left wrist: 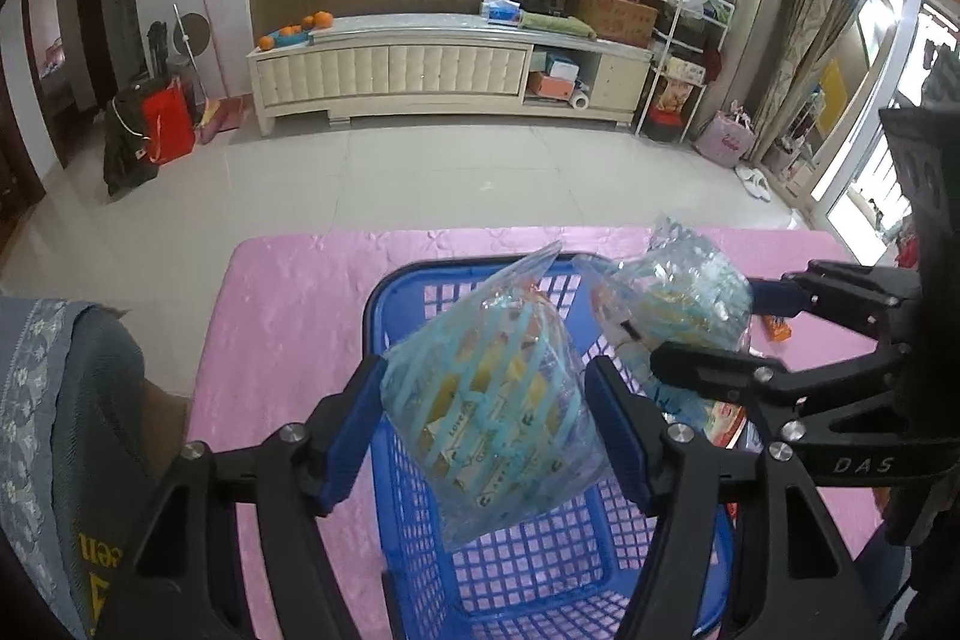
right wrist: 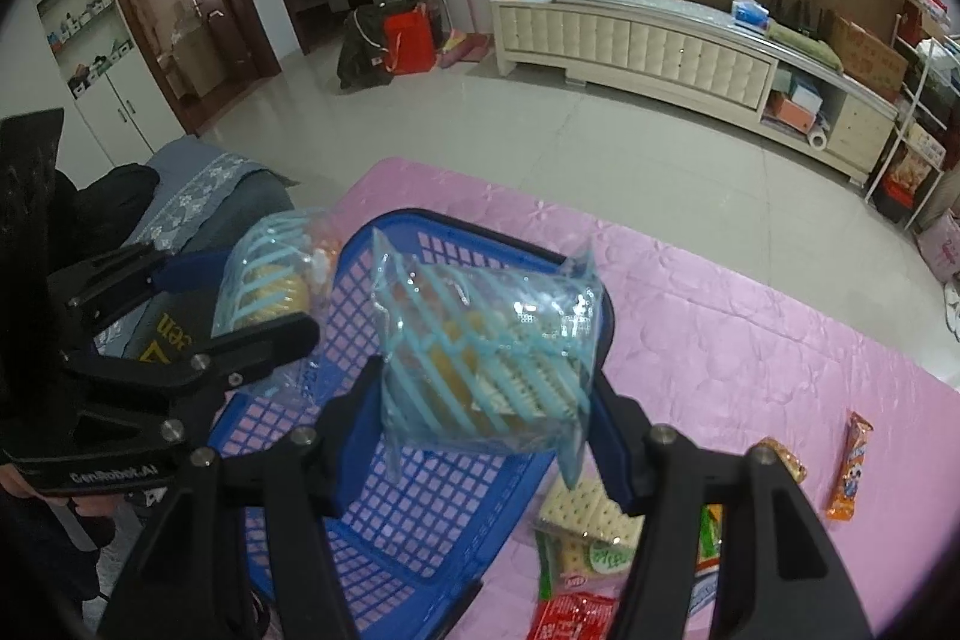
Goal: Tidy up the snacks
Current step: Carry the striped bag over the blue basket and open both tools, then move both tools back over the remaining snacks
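A blue plastic basket (left wrist: pixel 414 520) stands on a pink table cover (left wrist: pixel 288 316); it also shows in the right wrist view (right wrist: pixel 432 508). My left gripper (left wrist: pixel 486 400) is shut on a clear blue-striped snack bag (left wrist: pixel 492 400) and holds it above the basket. My right gripper (right wrist: pixel 486 376) is shut on a second blue-striped snack bag (right wrist: pixel 486 340), also above the basket. The right gripper and its bag (left wrist: pixel 678 304) show at the right of the left wrist view. The left gripper and its bag (right wrist: pixel 270 274) show at the left of the right wrist view.
Loose snacks lie on the cover right of the basket: a cracker pack (right wrist: pixel 588 520), a red packet (right wrist: pixel 570 616), an orange bar (right wrist: pixel 849 466) and a brown bar (right wrist: pixel 780 457). A grey-covered seat (left wrist: pixel 60 430) stands left of the table. A tiled floor and a white cabinet (left wrist: pixel 444 70) lie beyond.
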Demonstrator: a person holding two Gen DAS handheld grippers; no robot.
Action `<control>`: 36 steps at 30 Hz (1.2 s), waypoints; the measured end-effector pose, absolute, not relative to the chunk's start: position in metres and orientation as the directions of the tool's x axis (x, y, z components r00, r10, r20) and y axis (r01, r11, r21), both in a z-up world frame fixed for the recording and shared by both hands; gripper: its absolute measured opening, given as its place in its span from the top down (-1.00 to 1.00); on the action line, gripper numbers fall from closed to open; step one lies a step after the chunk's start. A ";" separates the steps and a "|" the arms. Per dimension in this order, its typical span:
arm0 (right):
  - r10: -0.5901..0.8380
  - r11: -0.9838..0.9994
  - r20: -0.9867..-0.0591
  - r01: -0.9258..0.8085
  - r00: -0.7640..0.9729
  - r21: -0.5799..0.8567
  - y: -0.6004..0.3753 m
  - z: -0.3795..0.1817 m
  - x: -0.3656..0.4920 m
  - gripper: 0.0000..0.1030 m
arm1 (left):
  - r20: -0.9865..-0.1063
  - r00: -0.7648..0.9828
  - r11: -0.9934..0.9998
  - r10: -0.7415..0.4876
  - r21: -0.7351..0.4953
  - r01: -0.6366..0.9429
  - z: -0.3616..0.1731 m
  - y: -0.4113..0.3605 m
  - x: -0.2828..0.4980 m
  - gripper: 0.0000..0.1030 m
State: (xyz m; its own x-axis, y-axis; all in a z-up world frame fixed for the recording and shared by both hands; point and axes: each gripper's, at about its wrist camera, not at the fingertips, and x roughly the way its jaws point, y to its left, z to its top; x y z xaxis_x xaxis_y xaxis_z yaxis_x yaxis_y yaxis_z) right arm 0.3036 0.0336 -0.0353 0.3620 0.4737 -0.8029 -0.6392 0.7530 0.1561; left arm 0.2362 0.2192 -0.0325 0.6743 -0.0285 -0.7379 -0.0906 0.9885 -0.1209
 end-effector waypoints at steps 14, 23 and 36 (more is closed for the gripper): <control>0.429 0.800 -0.815 -0.582 0.389 0.144 0.024 -0.034 0.310 -0.74 | -0.742 0.670 0.989 0.005 -0.093 -0.111 -0.029 0.217 0.227 -0.53; 0.412 0.826 -0.808 -0.548 0.422 0.135 -0.006 -0.002 0.281 -0.75 | -0.714 0.700 0.992 0.001 -0.086 -0.089 0.005 0.192 0.186 -0.53; 0.405 0.841 -0.766 -0.532 0.498 0.099 -0.047 0.048 0.214 -0.75 | -0.665 0.746 0.998 -0.030 -0.067 -0.020 0.048 0.134 0.136 -0.53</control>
